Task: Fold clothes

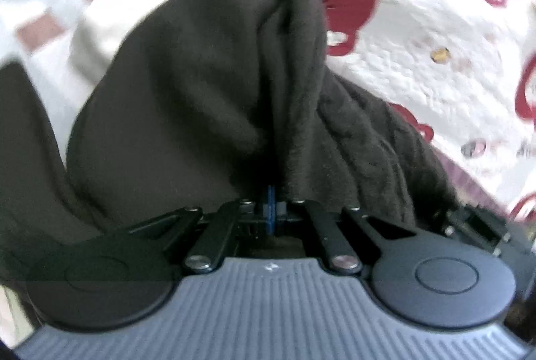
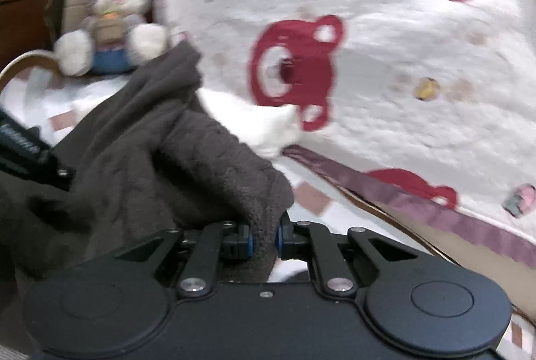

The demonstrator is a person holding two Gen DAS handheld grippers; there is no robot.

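A dark brown fleecy garment (image 1: 201,98) fills the middle of the left wrist view, hanging in folds over a white blanket. My left gripper (image 1: 270,209) is shut on a fold of it, the blue pads pressed close together. In the right wrist view the same brown garment (image 2: 160,159) bunches at the lower left. My right gripper (image 2: 264,237) is shut on its thick edge, with cloth wedged between the blue pads. The left gripper's black body (image 2: 30,155) shows at the left edge of that view.
A white blanket with red bear prints (image 2: 385,65) and a purple border (image 2: 418,202) covers the bed. A grey plush rabbit (image 2: 114,11) sits at the back left against a beige headboard. A chequered sheet (image 2: 311,199) lies under the blanket.
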